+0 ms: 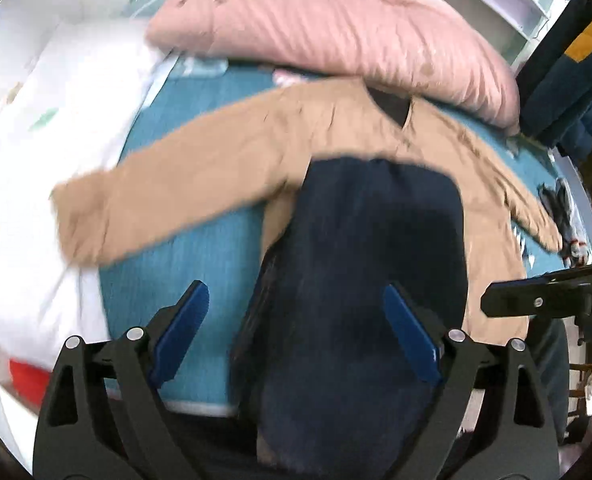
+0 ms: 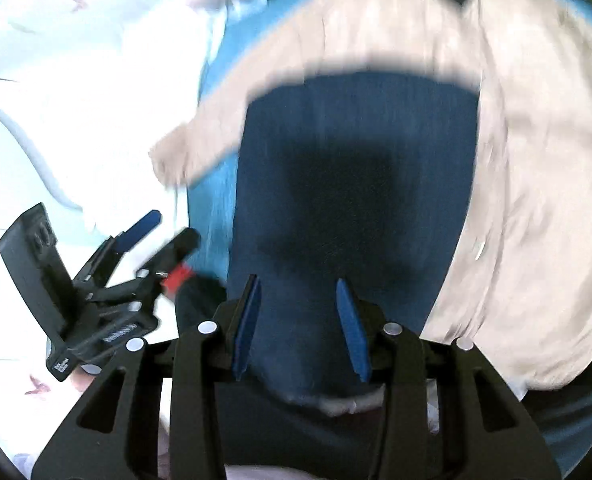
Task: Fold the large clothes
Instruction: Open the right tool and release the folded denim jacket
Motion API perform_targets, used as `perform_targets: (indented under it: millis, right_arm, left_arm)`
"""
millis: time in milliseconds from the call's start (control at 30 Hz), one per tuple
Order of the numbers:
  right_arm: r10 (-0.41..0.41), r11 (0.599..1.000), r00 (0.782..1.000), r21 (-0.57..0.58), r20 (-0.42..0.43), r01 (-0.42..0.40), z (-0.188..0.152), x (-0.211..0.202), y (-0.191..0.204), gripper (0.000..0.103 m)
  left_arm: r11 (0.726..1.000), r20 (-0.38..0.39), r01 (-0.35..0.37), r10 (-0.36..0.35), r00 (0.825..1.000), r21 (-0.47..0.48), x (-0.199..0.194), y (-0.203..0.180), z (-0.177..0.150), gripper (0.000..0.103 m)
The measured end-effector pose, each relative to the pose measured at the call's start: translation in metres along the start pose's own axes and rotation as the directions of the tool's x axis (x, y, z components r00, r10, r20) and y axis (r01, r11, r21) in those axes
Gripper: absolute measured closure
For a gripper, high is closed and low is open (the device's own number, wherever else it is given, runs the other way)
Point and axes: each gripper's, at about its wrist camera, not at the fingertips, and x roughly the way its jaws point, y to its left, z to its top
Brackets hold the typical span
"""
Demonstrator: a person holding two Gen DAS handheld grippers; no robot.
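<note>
Clothes lie on the blue bed cover point(image 1: 199, 248): a tan shirt point(image 1: 223, 160) spread flat with its sleeves out, and dark blue pants point(image 1: 376, 240) folded on top of its middle. Both claws hang over the pants. The left claw point(image 1: 296, 300) is wide open and holds nothing. The right claw point(image 2: 298, 292) is partly open, also holding nothing. If a claw snags the pants, the fold could come undone. The shirt could bunch up too.
</note>
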Motion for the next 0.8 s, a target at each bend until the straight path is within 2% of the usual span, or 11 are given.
perform_targets:
  millis: [67,133,200,300,367,500,600,700,733,767,800]
  right_arm:
    - [-0.101,0.995,0.993,0.008,0.066,0.101,0.019,-0.001,-0.006,0.07]
    - [-0.117,0.992,0.992,0.045,0.053,0.114,0.037,0.013,-0.018,0.082]
    - [-0.13,0.988,0.991,0.086,0.02,0.127,0.049,0.036,-0.032,0.089]
    - [-0.177,0.979,0.984,0.107,0.004,0.176,0.057,0.06,-0.046,0.094]
    - [-0.186,0.975,0.982,0.122,-0.018,0.187,0.062,0.077,-0.059,0.095]
    - [-0.128,0.975,0.991,0.178,-0.047,0.135,0.071,0.082,-0.075,0.096]
    - [-0.143,0.977,0.989,0.151,-0.047,0.149,0.072,0.079,-0.074,0.096]
    - [-0.092,0.985,0.995,0.14,-0.038,0.097,0.066,0.068,-0.067,0.087]
    - [-0.061,0.986,0.997,0.151,-0.036,0.066,0.062,0.061,-0.066,0.075]
    - [-0.048,0.986,0.998,0.159,-0.029,0.052,0.058,0.055,-0.066,0.05]
    - [-0.051,0.986,0.999,0.159,-0.009,0.052,0.053,0.046,-0.064,0.036]
  left_arm:
    - [0.999,-0.01,0.043,-0.043,0.999,-0.001,0.028,-0.008,0.025,0.014]
    - [0.998,-0.032,0.06,-0.06,0.998,0.003,0.055,-0.013,0.036,0.014]
    - [0.998,-0.072,0.066,-0.065,0.995,0.007,0.086,-0.019,0.043,0.015]
    - [0.998,-0.14,0.066,-0.067,0.988,-0.015,0.132,-0.018,0.047,0.015]
    - [0.993,-0.171,0.096,-0.107,0.979,-0.073,0.159,-0.008,0.042,0.015]
    - [0.978,-0.168,0.15,-0.174,0.97,-0.145,0.17,0.009,0.035,0.013]
    - [0.987,-0.168,0.119,-0.137,0.976,-0.112,0.165,0.003,0.036,0.013]
    - [0.991,-0.173,0.105,-0.119,0.978,-0.089,0.15,-0.004,0.043,0.013]
    - [0.992,-0.165,0.104,-0.114,0.98,-0.071,0.141,-0.006,0.044,0.012]
    - [0.995,-0.158,0.09,-0.097,0.983,-0.048,0.133,-0.007,0.045,0.012]
    - [0.997,-0.153,0.077,-0.08,0.985,-0.031,0.126,-0.008,0.045,0.012]
